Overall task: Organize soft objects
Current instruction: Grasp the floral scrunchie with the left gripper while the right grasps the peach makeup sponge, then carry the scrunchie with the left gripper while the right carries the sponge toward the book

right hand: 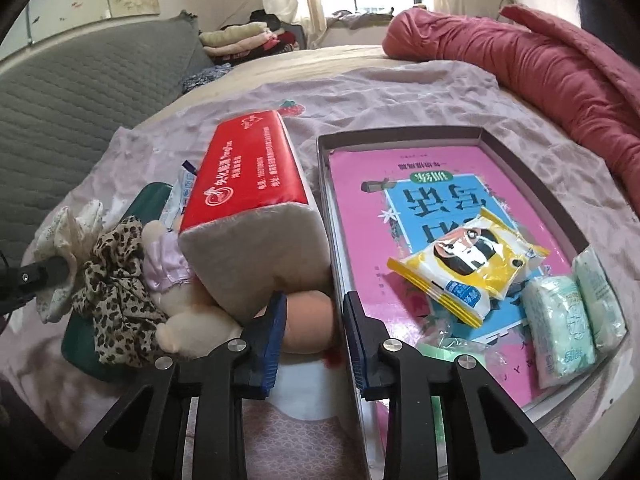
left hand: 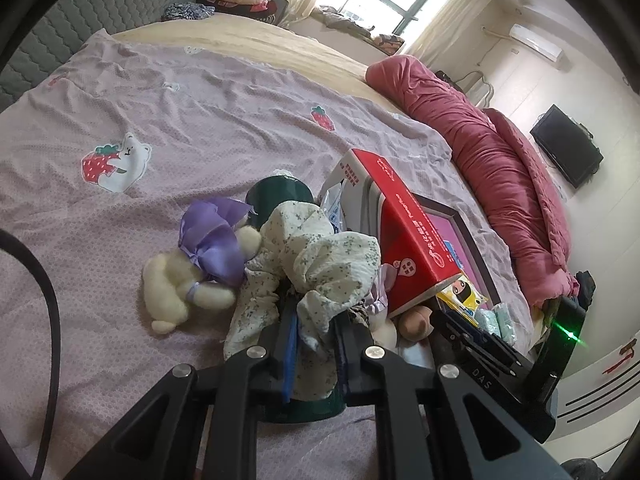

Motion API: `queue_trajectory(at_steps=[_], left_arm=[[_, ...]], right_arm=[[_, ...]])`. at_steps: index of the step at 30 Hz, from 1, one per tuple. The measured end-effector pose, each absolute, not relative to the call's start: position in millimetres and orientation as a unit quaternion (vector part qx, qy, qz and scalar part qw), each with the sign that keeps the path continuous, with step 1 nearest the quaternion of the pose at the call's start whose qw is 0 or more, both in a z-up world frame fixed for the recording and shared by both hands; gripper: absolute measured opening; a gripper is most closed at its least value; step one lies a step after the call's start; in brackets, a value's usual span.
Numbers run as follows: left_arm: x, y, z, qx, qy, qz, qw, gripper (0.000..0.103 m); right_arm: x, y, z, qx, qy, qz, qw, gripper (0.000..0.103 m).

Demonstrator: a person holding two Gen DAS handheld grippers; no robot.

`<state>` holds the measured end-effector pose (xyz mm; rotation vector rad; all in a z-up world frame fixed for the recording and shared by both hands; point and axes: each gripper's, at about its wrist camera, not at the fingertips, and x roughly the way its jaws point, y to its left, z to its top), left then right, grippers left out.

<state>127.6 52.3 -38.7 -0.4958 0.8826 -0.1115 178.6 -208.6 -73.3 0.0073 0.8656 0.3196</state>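
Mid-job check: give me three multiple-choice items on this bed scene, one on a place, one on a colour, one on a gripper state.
1. Where is the yellow packet? A on the floor; B in the tray, on the pink book; C on the windowsill.
2. The cream plush toy's bow is: A purple; B green; C orange.
3. The left hand-held gripper is: A open, empty; B shut on a cup; C shut on the floral cloth.
Answers: B, it lies over the book inside the tray; A, purple satin shows; C, cloth is pinched between its fingers.
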Motion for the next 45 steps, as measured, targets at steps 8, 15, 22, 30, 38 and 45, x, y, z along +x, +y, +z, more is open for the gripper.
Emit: queue_trajectory(at_steps=[8,15,22,30,38,45], left_arm=[[127.2,51.4,-38.7,-0.238,0.423,-0.059,0.872,0.016],[127.4,52.5,-38.6,-0.243,0.422,-0.064,0.871,0.016],[128.4,49.7,-38.7,-0.240,0.421,-0.066,0.872,0.016],[124.1,45.8,-29.4,-0.231,0.410,-0.068,0.880,0.016],[113.5,39.1,-15.0,-0.222,0.397,-0.074,0.887,0.015],[103.3,37.9,-0.4,-0.220,0.382,-0.065,0.895,0.014]], right_arm=[[167.6,-178.2,-72.1,-0.063,0.407,0.183,0.893,0.044],[168.7,-158.2,-89.8,-0.134,0.428,0.149,0.881,0.060],[171.8,-153.2,-95.1,-0.153,0.422,0.145,0.882,0.047],[172.7,-184.2,-75.0,-0.056,0.408,0.176,0.894,0.043],[154.3,-187.3,-51.1,-0.028,0.377,0.207,0.902,0.043],[148.2,-195.6,-41.2,-0.010,0.362,0.210,0.908,0.043]])
